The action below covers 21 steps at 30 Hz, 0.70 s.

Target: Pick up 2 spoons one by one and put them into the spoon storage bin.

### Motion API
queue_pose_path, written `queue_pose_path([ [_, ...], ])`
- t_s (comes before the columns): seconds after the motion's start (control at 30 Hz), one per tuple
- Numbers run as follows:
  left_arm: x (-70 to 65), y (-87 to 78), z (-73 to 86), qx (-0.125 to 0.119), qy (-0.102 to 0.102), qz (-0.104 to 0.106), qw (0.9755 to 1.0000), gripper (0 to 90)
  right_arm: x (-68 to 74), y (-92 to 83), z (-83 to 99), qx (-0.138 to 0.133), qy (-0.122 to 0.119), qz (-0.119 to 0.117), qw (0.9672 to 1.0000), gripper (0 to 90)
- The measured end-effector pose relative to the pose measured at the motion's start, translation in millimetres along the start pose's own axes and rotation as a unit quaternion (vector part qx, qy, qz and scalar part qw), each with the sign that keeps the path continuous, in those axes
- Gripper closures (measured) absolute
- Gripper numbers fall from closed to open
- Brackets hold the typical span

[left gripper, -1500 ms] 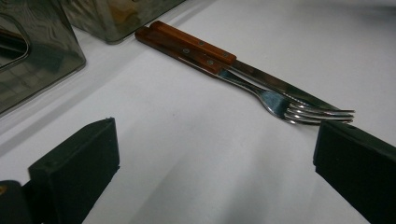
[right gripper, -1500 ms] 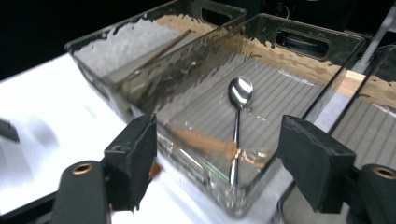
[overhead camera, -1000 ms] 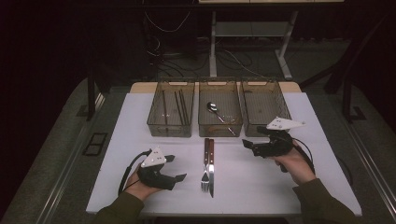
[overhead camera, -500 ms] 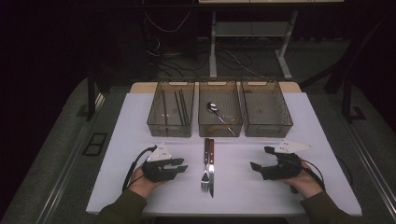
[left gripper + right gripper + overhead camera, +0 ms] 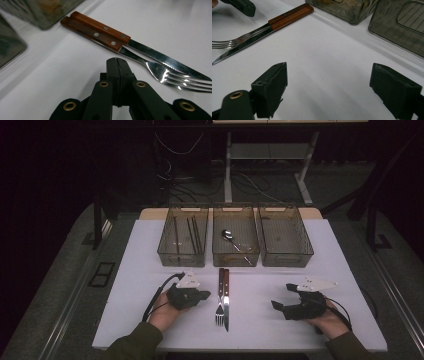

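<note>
We see a fork [image 5: 160,72] and knife [image 5: 160,60] of glossy polished metal with smooth reddish wood handles, riveted. They lie on a matt white table [image 5: 150,270]. The bins [image 5: 235,240] look like smoky translucent plastic; the left gripper [image 5: 117,61] is matt black.

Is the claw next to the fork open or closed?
Closed. The left gripper has its two black jaws pressed flat together with nothing between them, beside the fork.

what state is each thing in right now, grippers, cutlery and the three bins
left gripper: jaws just closed, shut on nothing
right gripper: open, empty
fork: flat on table, beside knife
knife: flat on table
left bin: holds thin sticks
middle bin: holds a spoon
right bin: looks empty
</note>
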<state>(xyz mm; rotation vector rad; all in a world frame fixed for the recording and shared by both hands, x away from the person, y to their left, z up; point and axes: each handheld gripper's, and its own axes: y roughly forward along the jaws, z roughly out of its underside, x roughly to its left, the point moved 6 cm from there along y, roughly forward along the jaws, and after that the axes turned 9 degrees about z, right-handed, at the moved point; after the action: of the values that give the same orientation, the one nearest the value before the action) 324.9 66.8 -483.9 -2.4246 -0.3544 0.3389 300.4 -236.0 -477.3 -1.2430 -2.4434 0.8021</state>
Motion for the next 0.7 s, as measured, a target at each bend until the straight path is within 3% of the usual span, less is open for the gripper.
queue_pose_path([
  [0.3,-5.9,23.4,-6.7,0.015,0.01,0.018,0.9997,89.2,-1.0,-2.6,-2.7,-0.008,0.002,0.002,1.0,14.7],
  [0.37,-5.8,23.7,-7.1,0.021,0.017,0.02,0.9994,89.1,-1.2,-2.6,-2.8,-0.008,0.002,0.003,1.0,14.8],
  [0.7,-10.6,24.9,-6.9,0.016,0.009,0.034,0.9993,89.2,-2.0,-4.0,-4.4,-0.015,0.003,0.003,0.9999,14.7],
])
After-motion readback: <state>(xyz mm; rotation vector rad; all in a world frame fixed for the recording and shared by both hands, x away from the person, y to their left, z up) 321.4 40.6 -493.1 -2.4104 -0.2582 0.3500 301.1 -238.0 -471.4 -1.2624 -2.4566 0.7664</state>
